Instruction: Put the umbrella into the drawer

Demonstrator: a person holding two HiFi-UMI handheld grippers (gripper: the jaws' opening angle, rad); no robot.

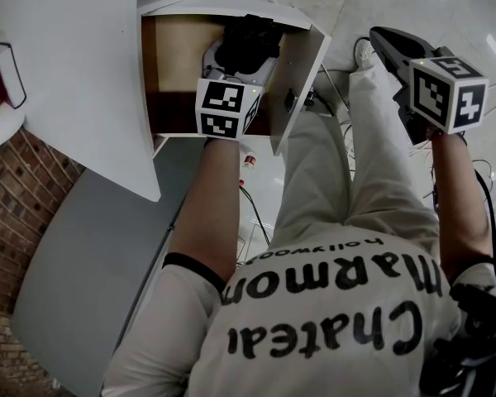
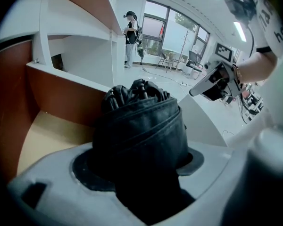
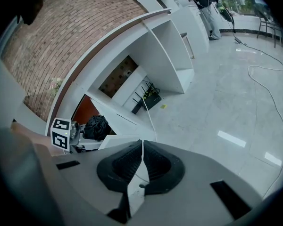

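Observation:
A black folded umbrella (image 1: 248, 38) hangs inside the open drawer (image 1: 178, 46), a wooden box with a white front panel. My left gripper (image 1: 238, 63) is shut on the umbrella, its marker cube just above the drawer's near side. In the left gripper view the umbrella (image 2: 141, 126) fills the gap between the jaws, over the drawer's pale floor (image 2: 47, 135). My right gripper (image 1: 380, 38) is held out to the right above the floor, away from the drawer. Its pads (image 3: 153, 166) meet, with nothing between them. The right gripper view also shows the umbrella (image 3: 95, 126) in the drawer.
A white countertop (image 1: 66, 73) overhangs the drawer at the left, beside a brick wall (image 1: 8, 246). A grey panel (image 1: 99, 255) lies below it. Cables (image 1: 256, 213) run over the tiled floor. White shelving (image 3: 165, 55) lines the wall, and a person (image 2: 131, 36) stands far off.

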